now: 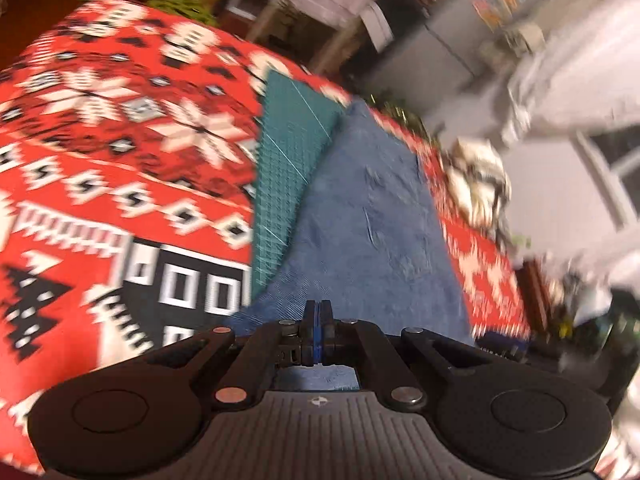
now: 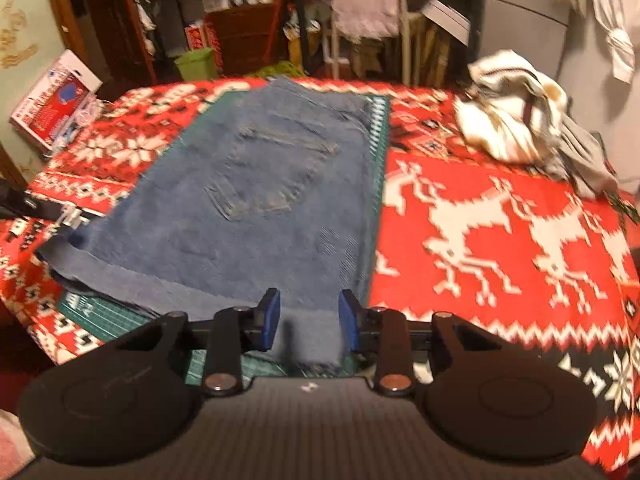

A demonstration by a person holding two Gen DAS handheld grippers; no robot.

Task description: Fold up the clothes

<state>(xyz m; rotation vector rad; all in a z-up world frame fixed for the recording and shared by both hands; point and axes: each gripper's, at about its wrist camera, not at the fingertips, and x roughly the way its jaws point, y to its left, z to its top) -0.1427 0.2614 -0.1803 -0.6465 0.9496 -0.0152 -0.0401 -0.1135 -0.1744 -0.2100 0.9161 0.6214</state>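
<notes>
The jeans (image 2: 256, 184) lie flat on a green cutting mat (image 2: 380, 148) in the middle of the table, folded into a long blue rectangle with a back pocket facing up. The denim is faded, with worn creases around the pocket seams. The near hem lies in loose layers at the left corner, where the paler inside of the cloth shows, and one narrow strip of denim reaches toward the camera over the mat's near edge.

The right gripper (image 2: 309, 320) hovers at that near edge with its blue-padded jaws wide apart; the strip of denim lies between them but is not pinched. The left gripper (image 1: 318, 330) has its jaws pressed together, and a thin blue layer shows between the pads with denim spreading out just ahead of them; it appears to hold the edge of the jeans.

Under the mat is a red tablecloth (image 2: 500, 208) patterned with white reindeer and snowflakes. A heap of cream and grey clothes (image 2: 520, 120) sits at the far right corner.
</notes>
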